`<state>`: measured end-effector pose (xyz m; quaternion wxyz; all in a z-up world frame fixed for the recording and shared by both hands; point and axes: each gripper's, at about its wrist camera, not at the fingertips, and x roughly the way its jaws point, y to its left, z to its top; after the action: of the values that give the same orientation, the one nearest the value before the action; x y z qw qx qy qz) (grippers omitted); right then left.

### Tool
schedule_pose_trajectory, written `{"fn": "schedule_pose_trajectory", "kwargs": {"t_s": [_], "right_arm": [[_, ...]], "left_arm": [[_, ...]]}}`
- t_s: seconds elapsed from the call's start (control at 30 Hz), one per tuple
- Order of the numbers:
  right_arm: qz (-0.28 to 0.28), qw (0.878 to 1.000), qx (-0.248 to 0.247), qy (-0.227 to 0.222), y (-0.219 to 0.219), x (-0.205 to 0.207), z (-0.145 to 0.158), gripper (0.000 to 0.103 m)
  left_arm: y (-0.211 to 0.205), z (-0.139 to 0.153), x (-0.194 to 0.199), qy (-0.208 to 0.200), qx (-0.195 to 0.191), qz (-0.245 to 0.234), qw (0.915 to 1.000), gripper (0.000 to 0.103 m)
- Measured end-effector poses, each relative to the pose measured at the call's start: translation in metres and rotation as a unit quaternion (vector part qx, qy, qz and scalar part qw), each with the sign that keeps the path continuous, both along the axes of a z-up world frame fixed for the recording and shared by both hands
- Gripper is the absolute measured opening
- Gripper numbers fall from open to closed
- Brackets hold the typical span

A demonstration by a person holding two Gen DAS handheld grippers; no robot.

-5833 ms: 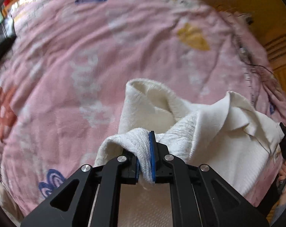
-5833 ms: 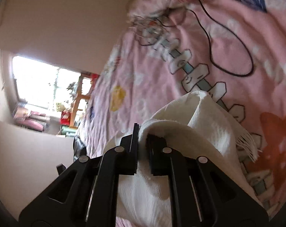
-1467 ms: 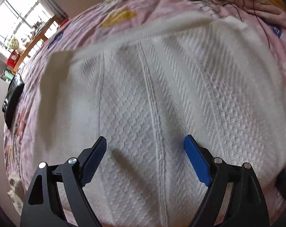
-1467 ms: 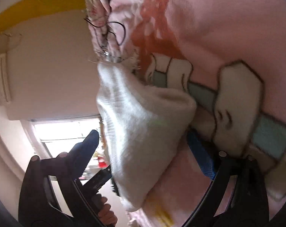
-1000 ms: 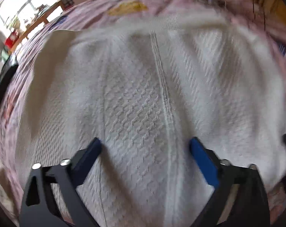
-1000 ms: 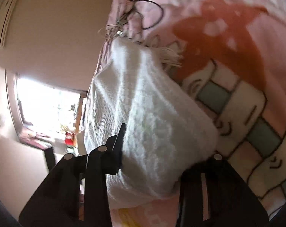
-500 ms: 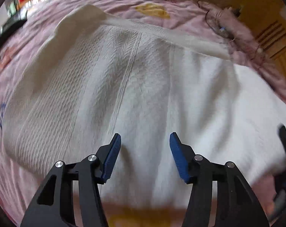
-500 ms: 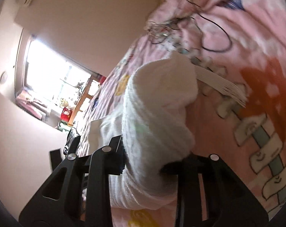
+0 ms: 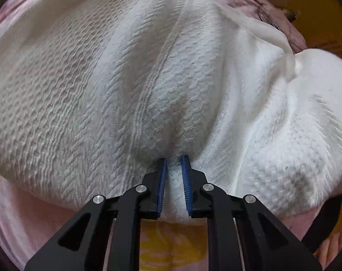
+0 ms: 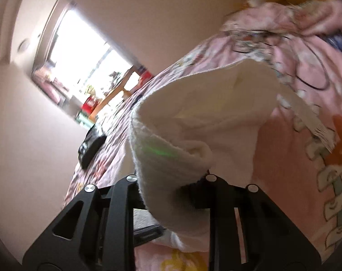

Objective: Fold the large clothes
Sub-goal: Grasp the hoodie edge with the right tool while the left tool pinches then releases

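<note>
While the white knit garment [image 9: 130, 72] lies spread over most of the pink printed bed [image 9: 19, 223], only a narrow strip of bedding shows along its near edge. The left tongs [image 9: 173, 162] have just been closing and pinch a fold of that edge. The right tongs [image 10: 171, 180] grip a lifted, bunched part of the garment [image 10: 204, 117]. Beyond stand a bright window [image 10: 80, 52] and beige wall [image 10: 161, 13]. No writing is legible.

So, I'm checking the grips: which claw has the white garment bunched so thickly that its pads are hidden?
The right claw: the white garment covers its pads. The left claw pinches a thin fold between visible blue pads.
</note>
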<state>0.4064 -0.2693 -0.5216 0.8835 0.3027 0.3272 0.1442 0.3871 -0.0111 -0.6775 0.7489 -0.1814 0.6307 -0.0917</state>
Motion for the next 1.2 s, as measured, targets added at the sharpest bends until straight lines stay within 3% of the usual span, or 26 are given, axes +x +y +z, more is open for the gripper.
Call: {"fn": "schedule_pose_trajectory", "kwargs": {"t_s": [0.07,0.17,0.3,0.37,0.47,0.5,0.63,0.67,0.77,0.83,0.93,1.1,1.2], "right_arm": [[0.03,0.999,-0.019,-0.009,0.027,0.009,0.01,0.022],[0.072,0.996,-0.041,-0.018,0.069,0.018,0.021,0.021],[0.123,0.99,-0.066,-0.016,0.119,0.031,0.022,0.019],[0.146,0.987,-0.069,-0.014,0.14,0.037,0.024,0.019],[0.167,0.984,-0.061,-0.017,0.166,0.045,0.03,0.016],[0.174,0.983,-0.056,-0.018,0.176,0.047,0.033,0.016],[0.208,0.975,-0.073,-0.003,0.221,0.06,0.022,0.016],[0.221,0.972,-0.075,0.004,0.233,0.061,0.015,0.016],[0.245,0.967,-0.06,0.03,0.255,0.053,-0.01,0.014],[0.247,0.967,-0.038,0.044,0.255,0.053,-0.027,0.014],[0.251,0.967,-0.026,0.033,0.252,0.053,-0.028,0.014],[0.283,0.959,-0.02,0.019,0.265,0.059,-0.017,0.014],[0.315,0.948,-0.035,0.016,0.29,0.056,-0.017,0.014]], "left_arm": [[0.005,-0.004,0.002,0.015,-0.025,0.02,0.9994,0.015],[0.008,-0.004,-0.002,0.019,-0.03,0.024,0.9991,0.015],[0.037,0.017,-0.023,0.034,-0.042,0.051,0.9972,0.015],[0.054,0.029,-0.033,0.031,-0.03,0.07,0.9966,0.015],[0.085,0.047,-0.052,0.009,0.069,0.108,0.9917,0.015],[0.098,0.043,-0.058,0.016,0.114,0.131,0.9848,0.015],[0.13,0.005,-0.073,0.057,0.209,0.179,0.9597,0.016],[0.135,-0.001,-0.075,0.062,0.209,0.181,0.9589,0.016],[0.149,-0.005,-0.081,0.052,0.174,0.179,0.967,0.016],[0.151,0.001,-0.081,0.034,0.19,0.164,0.9674,0.016],[0.158,0.015,-0.079,0.002,0.207,0.162,0.9648,0.016],[0.183,0.017,-0.071,-0.005,0.145,0.163,0.976,0.017],[0.199,0.019,-0.067,-0.012,0.141,0.161,0.9767,0.017]]}}
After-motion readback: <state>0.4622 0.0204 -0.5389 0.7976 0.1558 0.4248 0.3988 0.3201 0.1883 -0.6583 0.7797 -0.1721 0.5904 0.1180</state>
